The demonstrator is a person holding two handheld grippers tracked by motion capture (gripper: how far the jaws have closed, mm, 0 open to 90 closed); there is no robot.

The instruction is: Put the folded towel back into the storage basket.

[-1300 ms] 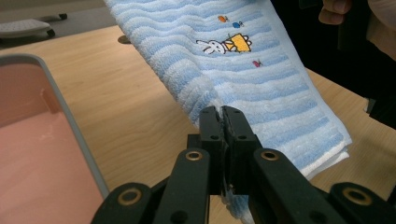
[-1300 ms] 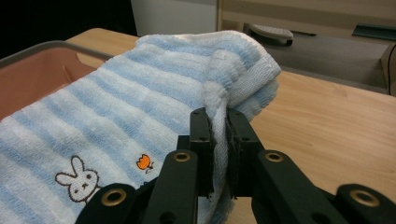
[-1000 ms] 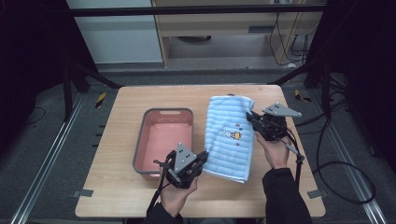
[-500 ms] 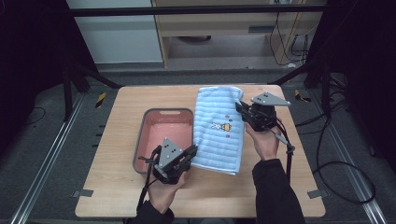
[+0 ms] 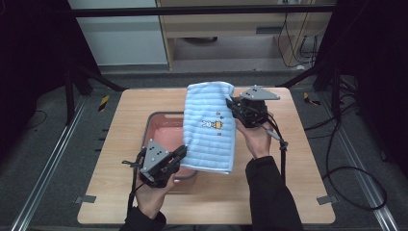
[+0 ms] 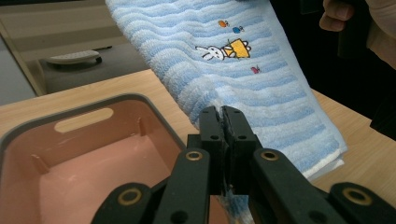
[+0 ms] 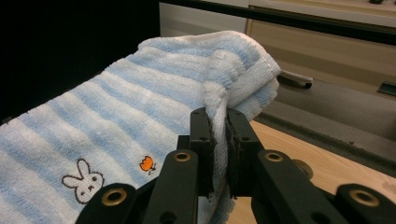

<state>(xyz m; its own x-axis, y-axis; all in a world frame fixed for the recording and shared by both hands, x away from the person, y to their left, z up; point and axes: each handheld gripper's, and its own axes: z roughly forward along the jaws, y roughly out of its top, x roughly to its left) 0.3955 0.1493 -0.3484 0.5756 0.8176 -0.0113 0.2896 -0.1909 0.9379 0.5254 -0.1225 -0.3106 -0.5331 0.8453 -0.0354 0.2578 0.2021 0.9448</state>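
**Towel slung between two claws, half over the tub**

Towel point(image 5: 210, 126), blue-and-white striped with a small rabbit motif, hangs lifted off the counter point(image 5: 298, 183) as a long sloping sheet. Its far upper corner is clamped in the right claw point(image 5: 233, 107); in the right gripper view the cloth point(image 7: 140, 121) is bunched between the two black jaws, which are pressed together on it. Its near lower edge is pinched the same way by the left claw point(image 5: 180, 153); in the left gripper view the jaws meet on a fold of the fabric point(image 6: 252, 74).

The long axis of the towel runs from the left claw, low and close to the person, up and away to the right claw, which sits higher and farther out. From the left claw the cloth stretches forward and to the right; from the right claw it falls back and to the left.

Just beside the left claw, partly beneath the towel's lower edge, sits the pink tub point(image 5: 159, 130) with a grey rim, open side up. The left hand is the nearer one to it, so lowering the cloth inside looks to hinge on that end.
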